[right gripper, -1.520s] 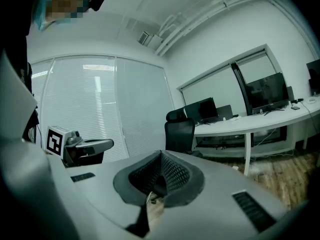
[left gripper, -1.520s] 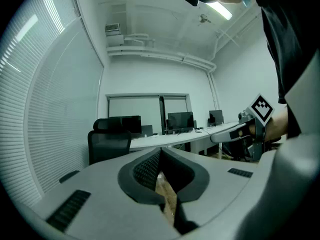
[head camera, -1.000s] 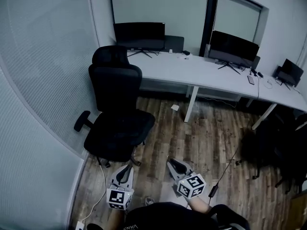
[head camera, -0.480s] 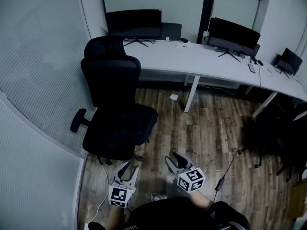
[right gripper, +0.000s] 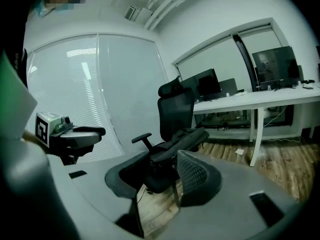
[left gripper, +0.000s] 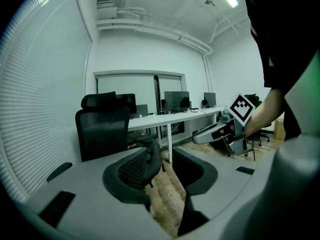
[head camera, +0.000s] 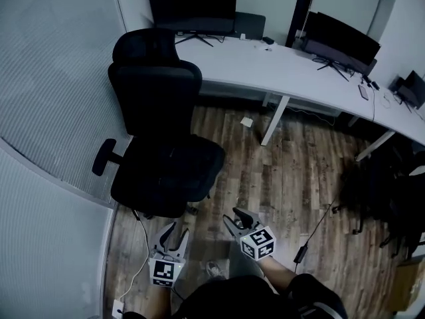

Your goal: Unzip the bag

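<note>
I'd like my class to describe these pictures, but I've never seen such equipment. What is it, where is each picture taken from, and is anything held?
There is no robot here. A person holds a hand tool with two jaws in each hand: the left gripper and the right gripper. The marked cubes are part of these tools. One picture comes from a camera on the person's head, looking down. The other two come from cameras riding on each gripper, looking along its jaws. Both pairs of jaws have just been opening and stand apart, with nothing between them. Ahead, a black office chair stands on a wooden floor, in front of a white desk with monitors. On the chair's seat lies what looks like a black bag, not yet touched.
</note>
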A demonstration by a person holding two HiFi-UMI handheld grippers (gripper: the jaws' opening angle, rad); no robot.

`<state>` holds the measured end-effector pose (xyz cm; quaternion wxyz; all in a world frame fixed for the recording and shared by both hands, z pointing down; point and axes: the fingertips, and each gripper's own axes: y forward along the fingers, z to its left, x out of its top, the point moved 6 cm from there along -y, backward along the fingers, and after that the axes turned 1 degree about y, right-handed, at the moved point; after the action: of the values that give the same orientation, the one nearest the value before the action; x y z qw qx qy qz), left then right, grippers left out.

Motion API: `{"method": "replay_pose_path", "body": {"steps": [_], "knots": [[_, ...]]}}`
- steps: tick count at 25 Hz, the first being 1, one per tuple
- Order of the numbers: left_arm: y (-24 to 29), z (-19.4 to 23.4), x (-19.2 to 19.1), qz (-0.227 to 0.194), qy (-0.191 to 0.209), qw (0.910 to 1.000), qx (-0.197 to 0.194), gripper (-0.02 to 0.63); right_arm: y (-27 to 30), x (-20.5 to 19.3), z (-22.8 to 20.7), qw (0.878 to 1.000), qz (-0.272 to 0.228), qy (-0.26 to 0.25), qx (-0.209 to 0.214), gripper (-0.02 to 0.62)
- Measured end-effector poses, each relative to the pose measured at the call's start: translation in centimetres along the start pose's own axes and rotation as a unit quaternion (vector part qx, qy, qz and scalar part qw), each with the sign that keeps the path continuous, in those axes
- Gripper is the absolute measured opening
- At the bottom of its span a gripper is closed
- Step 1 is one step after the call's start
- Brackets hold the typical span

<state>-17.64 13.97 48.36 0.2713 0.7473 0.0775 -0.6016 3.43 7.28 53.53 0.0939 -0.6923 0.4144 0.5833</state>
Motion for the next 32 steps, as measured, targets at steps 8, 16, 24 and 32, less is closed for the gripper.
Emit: {"method": "replay_pose_path", "body": {"steps": [8, 16, 24, 32], "knots": [[6.2, 1.8, -1.9, 0.026, 0.003, 0.9996, 0.012, 0.158, 8.4, -2.3, -5.1, 0.995, 0.050, -0.020, 0.083, 0.152], [12.2, 2.8, -3.2, 0.039, 0.000, 0.9992, 0.011, 0.161, 16.0, -4.6, -8.9, 0.976, 0.105, -0.067, 0.177, 0.152], [16.2, 3.5, -4.6, 0.046, -0.019, 0.9984, 0.027, 0.161, 21.4, -6.6, -10.3, 0.940, 0.125, -0.121, 0.293, 0.153], [18.1, 4.7, -6.1, 0.061, -0.044, 0.9960, 0.047, 0.161, 23.0, -6.5, -10.1, 0.908, 0.135, -0.145, 0.370, 0.140]]}}
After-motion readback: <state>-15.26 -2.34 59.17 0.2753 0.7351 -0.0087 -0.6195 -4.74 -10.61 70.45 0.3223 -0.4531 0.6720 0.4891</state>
